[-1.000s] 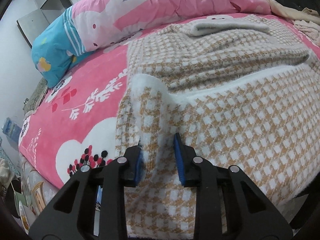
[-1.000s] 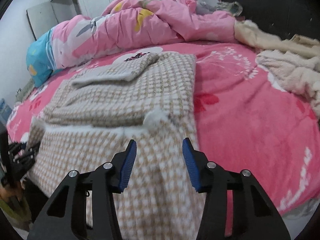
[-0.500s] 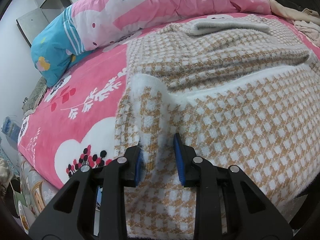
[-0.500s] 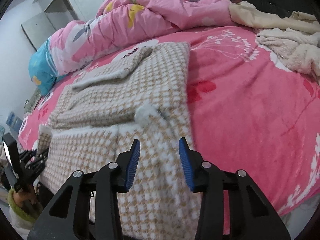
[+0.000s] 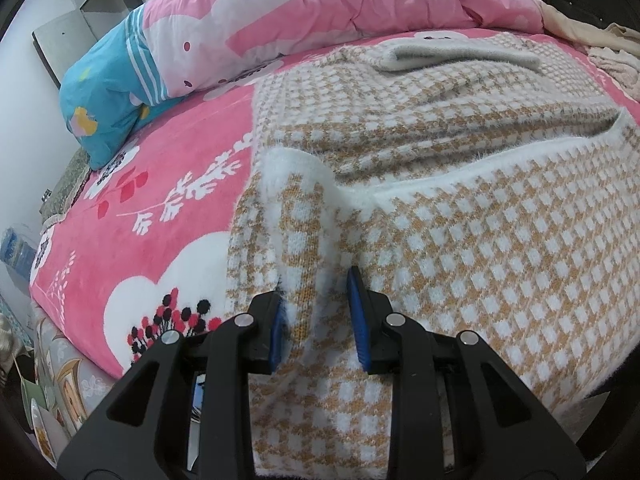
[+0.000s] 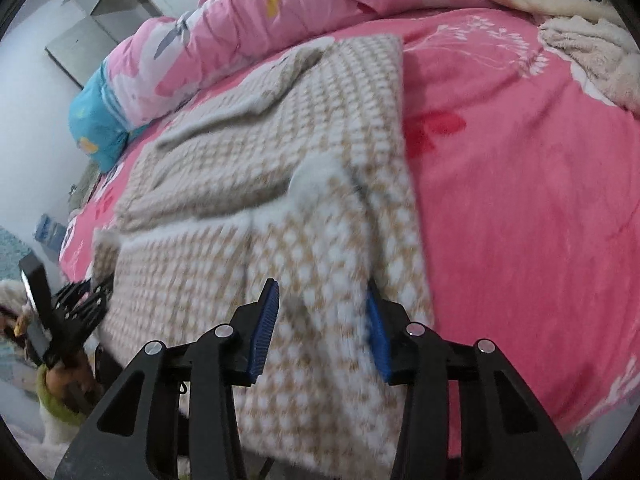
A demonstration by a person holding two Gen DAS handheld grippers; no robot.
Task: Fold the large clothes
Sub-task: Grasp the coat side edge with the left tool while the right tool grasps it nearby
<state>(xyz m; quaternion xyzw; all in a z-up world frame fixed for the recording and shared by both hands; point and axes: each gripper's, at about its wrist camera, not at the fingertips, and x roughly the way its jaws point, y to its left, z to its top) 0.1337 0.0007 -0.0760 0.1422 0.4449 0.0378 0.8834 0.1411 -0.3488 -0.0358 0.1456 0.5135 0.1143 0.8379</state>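
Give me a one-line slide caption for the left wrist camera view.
Left hand-held gripper pinches a raised fold of the checked sweater near its corner on the pink bed.

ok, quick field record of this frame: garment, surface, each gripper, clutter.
garment: checked tan-and-white knit, partly folded, flat on bed
surface: pink floral bedspread
left gripper: pinching a raised fold at the knit's near left edge
right gripper: jaws apart over the knit's near right edge, not gripping
clutter: pink duvet at the far side; cream fleece far right

Home bedroom, prob.: bed w/ pink floral blanket [image 5: 168, 216], rumpled duvet [image 5: 320, 4], blue pillow [image 5: 108, 96].
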